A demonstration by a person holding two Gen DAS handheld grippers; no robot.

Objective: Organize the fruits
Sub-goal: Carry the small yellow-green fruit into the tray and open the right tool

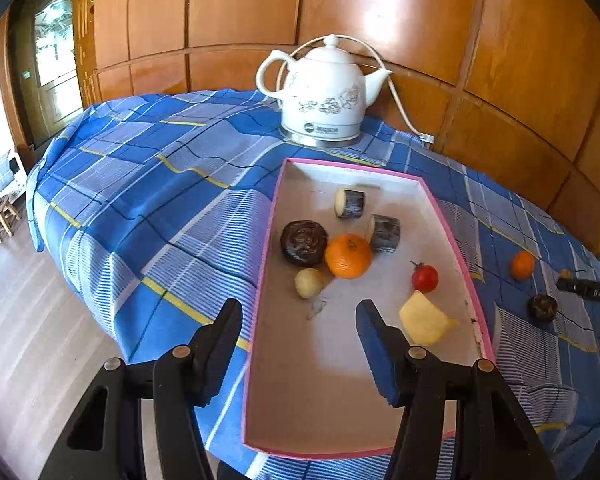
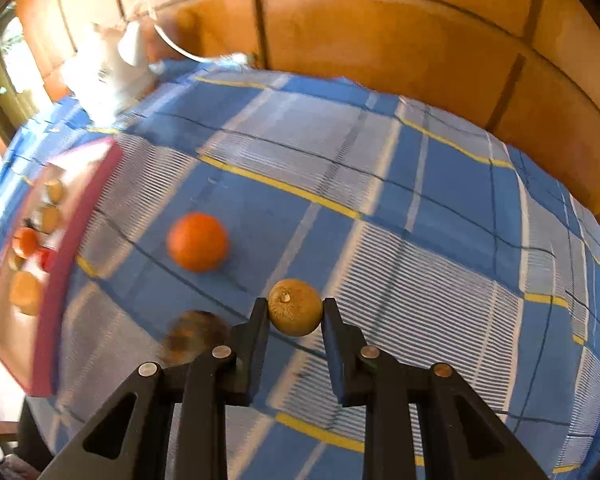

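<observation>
Tray on worktop already holds most fruit; left tongs apart, empty, over tray; right tongs clamped on small brown fruit above cloth; left outside: orange, dark fruit, both beside tray.

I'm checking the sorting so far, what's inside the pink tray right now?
In the pink tray: an orange, a dark round fruit, a pale round fruit, a tomato, a yellow wedge and two dark-skinned cut pieces. Its near end is partly hidden behind the left tongs.
</observation>
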